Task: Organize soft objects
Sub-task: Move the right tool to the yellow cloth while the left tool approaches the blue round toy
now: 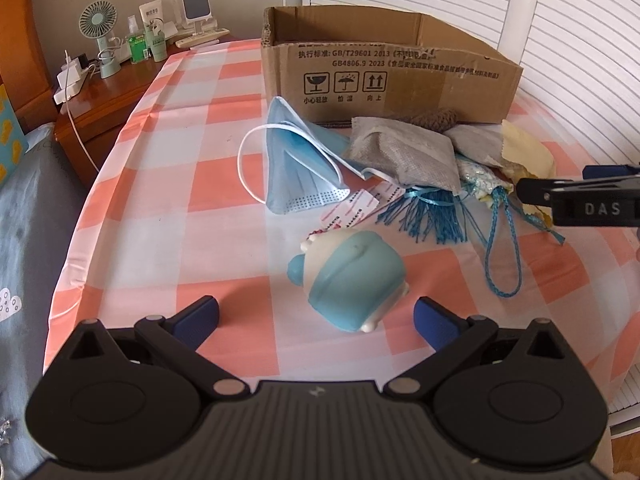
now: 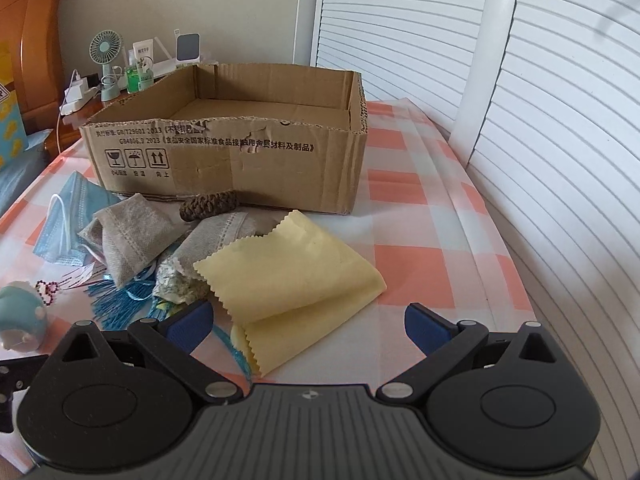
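Note:
A blue-and-white squishy toy [image 1: 350,280] lies on the checked cloth just ahead of my left gripper [image 1: 316,320], whose jaws stand wide open on either side of it. Behind it lie a blue face mask [image 1: 296,168], grey fabric pouches [image 1: 404,152] and blue tassels [image 1: 424,212]. A folded yellow cloth [image 2: 296,276] lies between the open fingers of my right gripper [image 2: 310,326], which holds nothing. The open cardboard box [image 2: 240,160] stands behind the pile, with nothing visible inside it. A brown knitted piece [image 2: 210,204] rests against the box.
The table wears a pink-and-white checked cloth [image 1: 180,184]. A wooden nightstand [image 1: 108,92] at the back left carries a small fan [image 1: 100,28], bottles and chargers. White louvered doors [image 2: 540,120] run along the right. Bedding lies at the left.

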Tool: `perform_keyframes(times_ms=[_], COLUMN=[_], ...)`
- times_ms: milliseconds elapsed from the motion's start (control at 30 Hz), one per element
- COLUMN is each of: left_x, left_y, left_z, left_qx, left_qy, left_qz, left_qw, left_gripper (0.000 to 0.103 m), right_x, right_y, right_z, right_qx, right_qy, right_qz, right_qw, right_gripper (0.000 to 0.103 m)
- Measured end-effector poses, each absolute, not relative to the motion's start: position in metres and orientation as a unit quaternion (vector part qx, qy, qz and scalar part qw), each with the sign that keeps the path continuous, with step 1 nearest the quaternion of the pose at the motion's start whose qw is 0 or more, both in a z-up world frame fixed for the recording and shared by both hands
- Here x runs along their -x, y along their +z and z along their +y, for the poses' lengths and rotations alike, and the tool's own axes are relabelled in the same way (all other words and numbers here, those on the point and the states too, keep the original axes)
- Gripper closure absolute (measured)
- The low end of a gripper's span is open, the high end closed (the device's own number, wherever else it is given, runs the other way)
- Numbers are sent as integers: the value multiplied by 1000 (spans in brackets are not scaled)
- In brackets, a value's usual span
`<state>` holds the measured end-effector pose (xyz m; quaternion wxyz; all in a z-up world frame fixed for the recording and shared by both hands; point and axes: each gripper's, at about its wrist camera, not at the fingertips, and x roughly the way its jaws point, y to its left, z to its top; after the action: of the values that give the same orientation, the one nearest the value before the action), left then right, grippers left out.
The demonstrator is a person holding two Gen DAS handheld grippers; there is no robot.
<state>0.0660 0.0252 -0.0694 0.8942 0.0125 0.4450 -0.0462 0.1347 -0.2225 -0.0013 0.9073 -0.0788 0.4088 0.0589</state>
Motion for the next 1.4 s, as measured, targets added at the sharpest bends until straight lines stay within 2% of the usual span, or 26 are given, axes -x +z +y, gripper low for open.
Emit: perform_keyframes(times_ms=[467,1033,1200,1333,1400], left_x=[-63,-55,-55,-58,-60], left_y=[-71,-73,-63,-61,-63], left_z=[26,33,34,31,29], left_qx=[-13,-23,-33,-38,-36], left_qy=[-49,-69,-91,-116,-120], left_qz=[435,403,381,380,388], left_qw=[899,913,920,917,913], left_gripper=[0,1,3,17,19], right_x=[-135,-126,-125,-124,-125], right_y=[-9,-18,-19,-20,-20], right_z=[-283,-257,-259,-259,-260], right_qx=[58,63,61,62,64], right_qy=[-31,73,75,77,81], right_qz=[422,413,407,400,398], right_qw=[904,905,908,911,911], right_gripper=[0,0,0,0,0])
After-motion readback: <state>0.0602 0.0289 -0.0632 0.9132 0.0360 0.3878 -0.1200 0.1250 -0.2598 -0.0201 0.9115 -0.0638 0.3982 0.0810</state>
